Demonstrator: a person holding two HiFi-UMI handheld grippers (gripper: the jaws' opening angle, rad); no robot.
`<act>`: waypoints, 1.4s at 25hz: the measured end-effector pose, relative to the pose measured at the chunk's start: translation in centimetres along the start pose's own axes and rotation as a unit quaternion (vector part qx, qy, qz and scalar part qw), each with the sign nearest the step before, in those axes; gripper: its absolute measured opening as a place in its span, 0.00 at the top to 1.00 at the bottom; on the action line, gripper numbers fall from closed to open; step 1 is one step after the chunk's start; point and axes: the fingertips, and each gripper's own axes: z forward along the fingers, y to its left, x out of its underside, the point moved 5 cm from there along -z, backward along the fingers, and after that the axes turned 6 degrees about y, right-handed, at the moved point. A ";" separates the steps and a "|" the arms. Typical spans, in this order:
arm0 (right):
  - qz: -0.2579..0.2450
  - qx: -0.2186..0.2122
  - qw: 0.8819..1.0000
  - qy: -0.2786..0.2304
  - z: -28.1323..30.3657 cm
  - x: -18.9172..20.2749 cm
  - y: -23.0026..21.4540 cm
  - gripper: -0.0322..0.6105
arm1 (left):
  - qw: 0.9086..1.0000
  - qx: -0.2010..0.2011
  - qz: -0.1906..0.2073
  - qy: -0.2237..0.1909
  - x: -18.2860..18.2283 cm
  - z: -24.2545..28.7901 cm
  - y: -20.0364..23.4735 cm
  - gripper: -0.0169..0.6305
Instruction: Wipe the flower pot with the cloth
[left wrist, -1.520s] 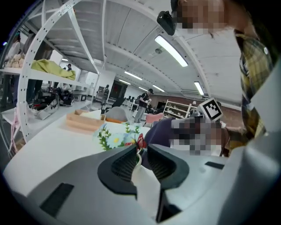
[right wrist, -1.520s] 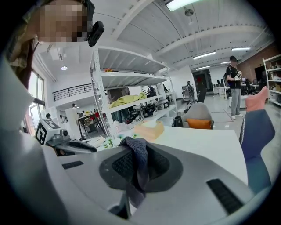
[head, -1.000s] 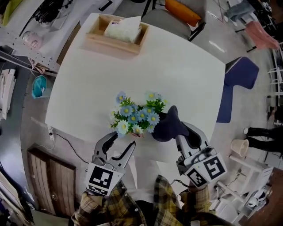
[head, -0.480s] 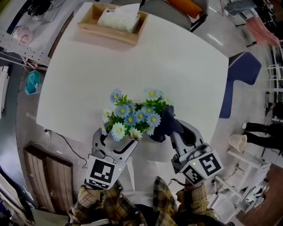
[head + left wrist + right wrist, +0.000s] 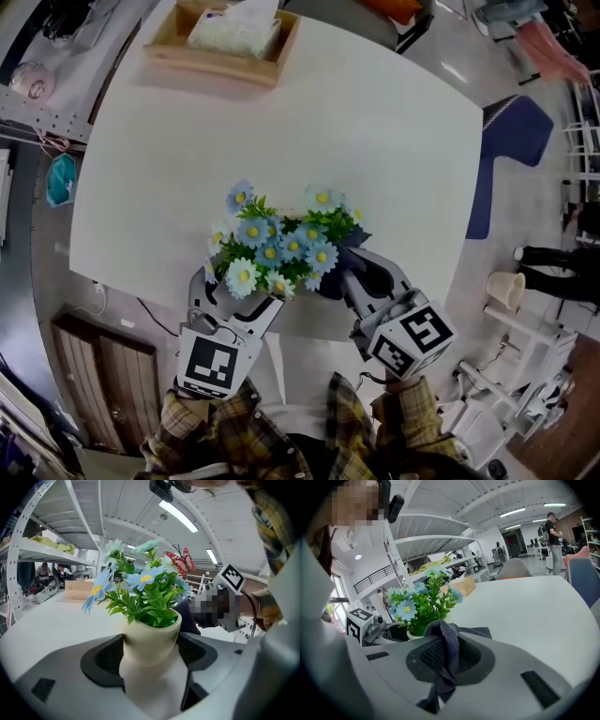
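A cream flower pot (image 5: 152, 639) with blue flowers (image 5: 281, 248) stands near the front edge of the white table (image 5: 375, 141). My left gripper (image 5: 236, 291) reaches under the flowers. Its jaws stand wide on either side of the pot, pads close against the sides, and no squeeze shows. The left gripper (image 5: 152, 656) has the pot filling the gap between its pads. My right gripper (image 5: 361, 272) is just right of the pot, shut on a dark grey-blue cloth (image 5: 447, 644). The cloth (image 5: 333, 277) bunches against the pot's right side, partly hidden under the blooms.
A wooden tray (image 5: 164, 54) holding a pale folded cloth sits at the table's far left corner. A blue chair (image 5: 506, 150) stands off the table's right side. Shelving lines the room's left side (image 5: 42, 550). A person stands far off (image 5: 555, 536).
My left gripper has moved in from below and widened, so the pot now sits between its jaws. My right gripper has dropped with the cloth, down beside the pot under the flowers.
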 end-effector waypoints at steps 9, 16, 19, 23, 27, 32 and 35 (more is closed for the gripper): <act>-0.009 -0.002 1.000 0.015 0.8 0.3 0.2 0.92 | 0.998 0.008 0.055 0.031 0.0 -0.2 0.5 0.43; -0.013 0.000 1.000 0.017 1.2 -0.6 -0.4 0.92 | 0.996 0.015 0.084 0.040 -0.3 -0.3 0.8 0.48; -0.027 -0.017 0.999 0.031 1.1 -0.9 -0.3 0.92 | 0.995 0.009 0.093 0.043 -0.5 -0.4 0.9 0.48; -0.044 -0.011 0.998 0.041 0.9 -1.3 -0.6 0.92 | 0.995 0.015 0.096 0.037 -0.3 -0.4 0.9 0.48; -0.055 -0.013 0.997 0.045 1.5 -2.1 -1.1 0.92 | 0.995 0.021 0.095 0.036 0.1 -0.5 0.9 0.48; -0.081 -0.035 0.994 0.068 2.7 -2.8 -1.6 0.92 | 0.994 0.024 0.101 0.035 0.0 -0.5 1.0 0.48; -0.105 -0.058 0.989 0.082 3.3 -3.4 -1.9 0.92 | 0.993 0.026 0.110 0.038 0.0 -0.4 1.0 0.49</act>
